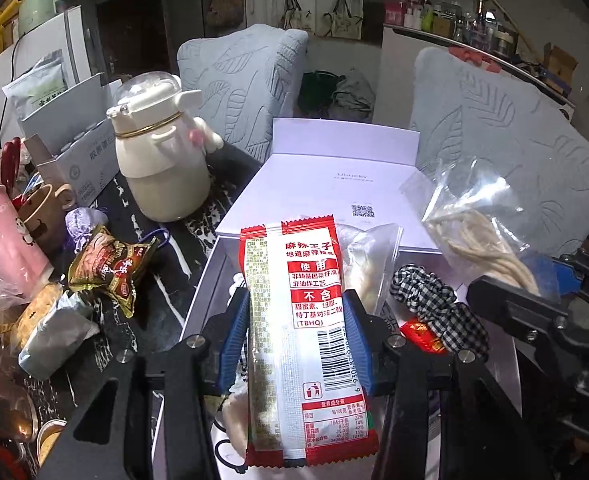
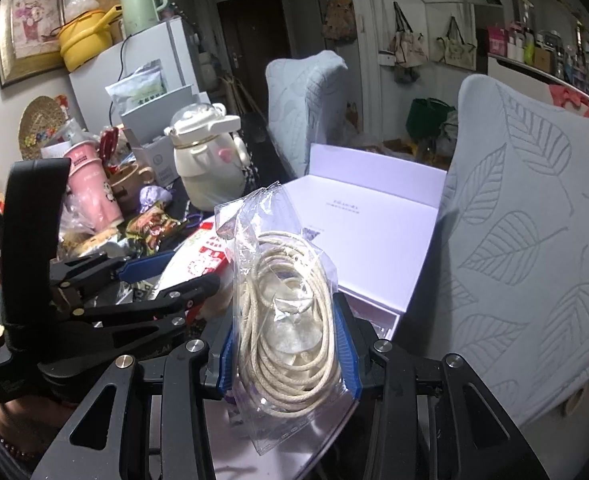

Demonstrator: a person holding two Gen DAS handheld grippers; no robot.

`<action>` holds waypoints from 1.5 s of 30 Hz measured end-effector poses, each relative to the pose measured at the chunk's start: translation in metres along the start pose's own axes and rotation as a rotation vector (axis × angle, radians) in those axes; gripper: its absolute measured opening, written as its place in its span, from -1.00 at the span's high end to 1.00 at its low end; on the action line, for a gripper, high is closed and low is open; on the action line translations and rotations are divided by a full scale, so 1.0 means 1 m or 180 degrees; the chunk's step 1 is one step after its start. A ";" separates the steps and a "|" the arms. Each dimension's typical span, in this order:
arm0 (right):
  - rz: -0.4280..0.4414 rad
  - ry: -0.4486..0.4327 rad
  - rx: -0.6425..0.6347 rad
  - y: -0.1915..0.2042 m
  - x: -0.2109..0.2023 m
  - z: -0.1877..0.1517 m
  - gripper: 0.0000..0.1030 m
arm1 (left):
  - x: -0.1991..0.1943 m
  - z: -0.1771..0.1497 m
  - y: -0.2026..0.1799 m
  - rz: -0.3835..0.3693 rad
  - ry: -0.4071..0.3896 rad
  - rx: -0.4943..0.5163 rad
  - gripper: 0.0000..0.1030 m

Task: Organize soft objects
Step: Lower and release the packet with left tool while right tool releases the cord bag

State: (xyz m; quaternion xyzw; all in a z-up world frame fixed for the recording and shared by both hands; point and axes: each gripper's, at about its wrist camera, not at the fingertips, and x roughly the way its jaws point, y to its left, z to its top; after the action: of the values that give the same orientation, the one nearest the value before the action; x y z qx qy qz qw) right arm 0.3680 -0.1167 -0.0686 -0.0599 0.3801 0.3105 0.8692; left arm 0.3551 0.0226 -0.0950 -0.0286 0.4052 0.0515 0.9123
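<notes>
Cluttered dark tabletop (image 1: pixel 166 240) fills the left side, with two leaf-patterned chair backs (image 1: pixel 506 152) behind it. At far left stands a pink cup (image 1: pixel 2 236) lettered "PANDA", then a crumpled brown snack pack (image 1: pixel 110 268), a white carton (image 1: pixel 82 160) with Chinese print too blurred to read, and a cream bottle (image 1: pixel 162 160). Mid-frame, an open white box (image 1: pixel 334 184) shows a QR code on its raised lid. The left gripper (image 1: pixel 296 340) is clamped on a red-and-white packet (image 1: pixel 302 320) held over the box; its label reads "麻辣王子", "使用", "不含" and "(TBHQ)" above a barcode. A checked scrunchie (image 1: pixel 438 304) lies inside the box. Further right, the right gripper (image 2: pixel 288 354) is clamped on a clear bag (image 2: pixel 282 312) of coiled cream cord, also above the box.
</notes>
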 end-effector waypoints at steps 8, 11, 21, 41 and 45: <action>0.0017 0.0196 -0.0015 0.003 0.021 -0.003 0.21 | 0.003 0.000 0.001 0.0002 0.0024 0.0005 0.10; -0.0117 0.0226 -0.0079 0.004 0.027 -0.005 0.21 | 0.003 0.000 0.002 0.0004 0.0029 0.0001 0.10; -0.0169 0.0305 -0.0179 0.010 0.036 -0.009 0.17 | 0.003 -0.001 0.002 0.0025 0.0055 -0.0031 0.09; -0.0197 0.0322 -0.0110 0.003 0.005 -0.011 -0.42 | -0.003 -0.002 -0.007 0.0112 0.0149 -0.0117 -0.36; -0.0255 0.0288 -0.0123 0.001 -0.003 -0.011 -0.42 | -0.008 -0.003 -0.012 0.0143 0.0109 -0.0075 -0.39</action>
State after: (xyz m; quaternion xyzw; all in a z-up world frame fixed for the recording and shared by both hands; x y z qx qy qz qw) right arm 0.3591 -0.1209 -0.0736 -0.1057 0.4103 0.2797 0.8615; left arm 0.3488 0.0096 -0.0907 -0.0312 0.4206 0.0763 0.9035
